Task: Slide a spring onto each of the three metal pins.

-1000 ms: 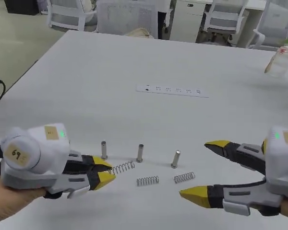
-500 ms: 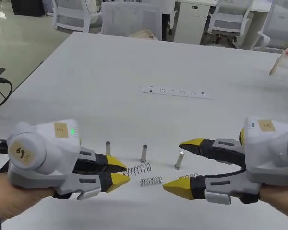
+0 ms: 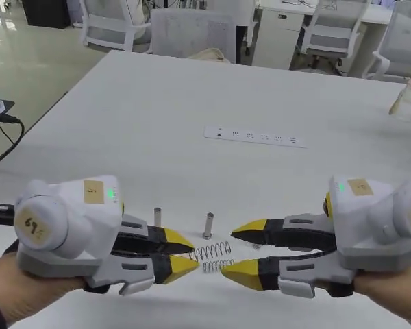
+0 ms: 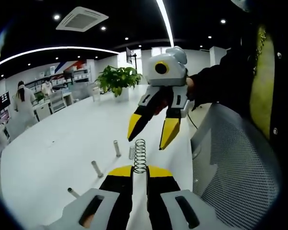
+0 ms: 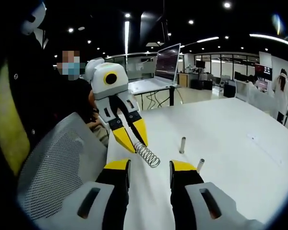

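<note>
Since wound of thin open wire, probably weighs next to nothing, flexes sideways at any nudge and rolls freely on the tabletop (image 3: 192, 89). Best to take the spring (image 4: 140, 154) by one end coil, leaving the bore and the far end free to slip over one of the pins (image 4: 117, 148). Looks gripped just so: pinched by its near end in the clenched left gripper (image 4: 140, 171) and poking straight out beyond the yellow tips. Worth only a light squeeze, for fear of crushing a coil. Faced at close range by the right gripper (image 5: 150, 165), spread wide and grasping nothing.

From the head view, gives a second spring (image 3: 218, 265) lying loose on the tabletop just beside the held one, between the two grippers, plus two upright pins behind. Leaves unclear there whether the held spring touches the tabletop. From the left gripper view, adds all three pins in a row off to the left of the jaws, every one bare. From the right gripper view, offers the side-on look: held spring slanting down from the left gripper's tips, near two pins beyond.
</note>
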### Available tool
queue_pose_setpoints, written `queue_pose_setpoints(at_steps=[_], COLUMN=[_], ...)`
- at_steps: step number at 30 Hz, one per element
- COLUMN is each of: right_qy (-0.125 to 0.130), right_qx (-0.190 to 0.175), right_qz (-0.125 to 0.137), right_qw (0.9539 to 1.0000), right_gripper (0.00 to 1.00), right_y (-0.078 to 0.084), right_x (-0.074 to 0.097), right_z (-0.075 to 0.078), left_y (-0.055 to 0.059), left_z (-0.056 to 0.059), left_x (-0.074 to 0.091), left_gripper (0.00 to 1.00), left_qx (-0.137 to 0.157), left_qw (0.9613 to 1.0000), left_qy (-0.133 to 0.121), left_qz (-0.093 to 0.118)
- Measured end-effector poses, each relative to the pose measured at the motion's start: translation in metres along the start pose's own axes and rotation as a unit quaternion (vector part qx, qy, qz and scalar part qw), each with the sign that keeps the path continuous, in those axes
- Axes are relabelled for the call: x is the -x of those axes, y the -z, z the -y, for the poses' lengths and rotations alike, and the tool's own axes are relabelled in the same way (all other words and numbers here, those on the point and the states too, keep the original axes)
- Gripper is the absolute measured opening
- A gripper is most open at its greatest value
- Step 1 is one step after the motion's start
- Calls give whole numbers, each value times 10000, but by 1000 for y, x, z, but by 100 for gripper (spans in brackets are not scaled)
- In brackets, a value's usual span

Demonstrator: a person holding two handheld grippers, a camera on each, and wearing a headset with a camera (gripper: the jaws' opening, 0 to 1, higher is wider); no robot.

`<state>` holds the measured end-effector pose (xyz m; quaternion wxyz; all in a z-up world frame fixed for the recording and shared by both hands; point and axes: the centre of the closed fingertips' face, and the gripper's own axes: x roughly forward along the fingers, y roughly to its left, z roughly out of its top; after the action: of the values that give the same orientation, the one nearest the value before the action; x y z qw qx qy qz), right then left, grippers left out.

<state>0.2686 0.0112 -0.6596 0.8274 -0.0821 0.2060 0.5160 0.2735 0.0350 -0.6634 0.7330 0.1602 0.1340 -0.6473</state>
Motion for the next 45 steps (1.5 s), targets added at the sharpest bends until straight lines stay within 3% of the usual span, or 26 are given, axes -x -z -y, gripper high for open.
queue_pose_setpoints(at_steps=[8, 12, 17, 25, 29, 33, 37, 40, 41, 45], right_qy=[-141, -236, -225, -239, -325, -500, -478, -526, -537, -584], right_qx=[-98, -149, -129, 42, 209, 590, 980, 1159, 1255, 1421], right_qz=[45, -3, -4, -49, -208, -560, -931, -1209, -1397, -1672], right_qw=[9998, 9996, 9997, 9997, 9990, 9954, 9897, 9845, 9807, 9739], right_gripper=[24, 15, 14, 10, 9, 8, 8, 8, 8, 9], right_y=[-2, 1, 0, -9, -16, -23, -27, -29, -27, -29], right_x=[-1, -2, -1, 1, 1, 0, -1, -2, -2, -4], right_z=[-2, -5, -4, -8, -13, -23, -23, -26, -26, -26], left_y=[-6, -7, -7, -6, -7, -9, -10, -10, -10, -10], left_z=[5, 5, 6, 6, 6, 7, 7, 7, 7, 7], left_x=[0, 0, 0, -2, -3, -5, -6, -6, -7, -8], left_gripper=[2, 2, 2, 2, 2, 2, 2, 2, 2, 2], left_qx=[-23, -49, -54, -34, -58, -103, -71, -51, -54, -64], left_qw=[9999, 9999, 9998, 9999, 9999, 9998, 9998, 9997, 9997, 9997], left_qy=[43, 54, 63, 52, 35, 14, 12, -5, -6, -23], left_qz=[128, 148, 156, 137, 153, 163, 210, 243, 242, 248])
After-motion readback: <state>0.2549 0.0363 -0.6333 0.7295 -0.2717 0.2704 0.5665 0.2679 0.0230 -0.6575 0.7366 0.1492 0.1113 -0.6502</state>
